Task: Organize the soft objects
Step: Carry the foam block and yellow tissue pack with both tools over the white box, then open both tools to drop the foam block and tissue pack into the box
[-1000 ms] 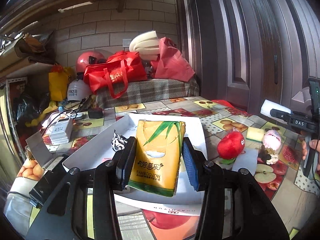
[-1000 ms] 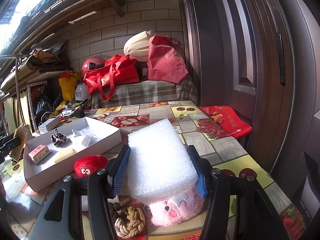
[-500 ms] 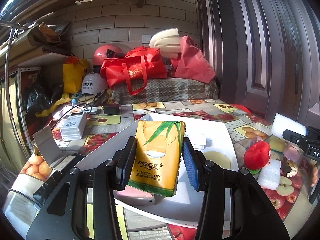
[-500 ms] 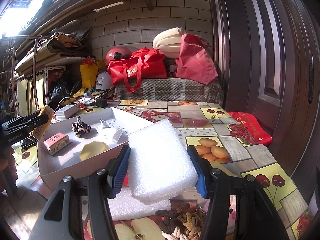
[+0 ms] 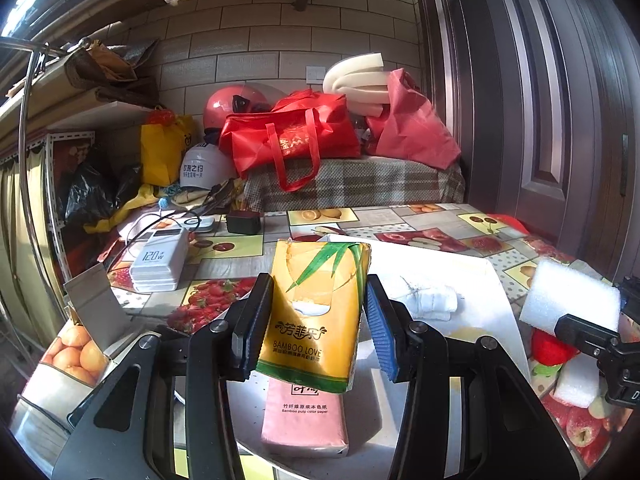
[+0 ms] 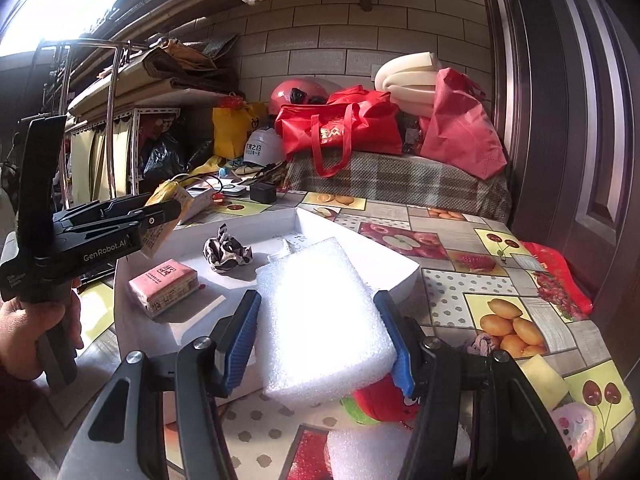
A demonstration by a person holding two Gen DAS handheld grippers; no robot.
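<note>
My left gripper is shut on a yellow tissue pack and holds it upright over the near end of the white tray. A pink tissue pack lies in the tray just below it. My right gripper is shut on a white foam block at the tray's near right edge. In the right wrist view the left gripper hangs over the tray's left side. The tray also holds a crumpled black-and-white cloth and a white rolled cloth.
A red plush toy, a second foam piece, a pink plush and a yellow sponge lie on the fruit-pattern tablecloth right of the tray. A white power bank sits left of it. Bags and helmets crowd the back.
Both grippers have moved left with their loads. The tissue pack now hangs over the pink pack at the tray's near end, and the foam block has come to the tray's near right edge.
</note>
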